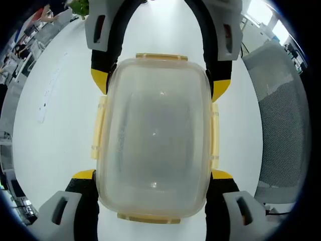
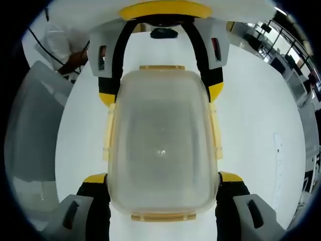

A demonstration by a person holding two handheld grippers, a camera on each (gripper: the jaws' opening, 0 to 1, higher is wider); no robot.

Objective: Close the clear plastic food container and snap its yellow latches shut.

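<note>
The clear plastic food container (image 1: pixel 155 135) lies lid-on over the white table, with pale yellow latches on all sides. The side latches (image 1: pixel 99 128) flare outward a little. My left gripper (image 1: pixel 153 174) straddles the container's near end, its yellow-tipped fingers (image 1: pixel 83 174) pressed against both long sides. My right gripper (image 1: pixel 159 83) clasps the far end the same way. In the right gripper view the container (image 2: pixel 161 145) sits between the right gripper (image 2: pixel 163 177) below and the left gripper (image 2: pixel 161 94) above, both hugging its sides.
The white table (image 1: pixel 55 115) spreads around the container. A grey mesh chair (image 1: pixel 281 130) stands at the right of the left gripper view. A person's sleeve (image 2: pixel 60 42) shows at the upper left of the right gripper view. Office clutter lines the far edges.
</note>
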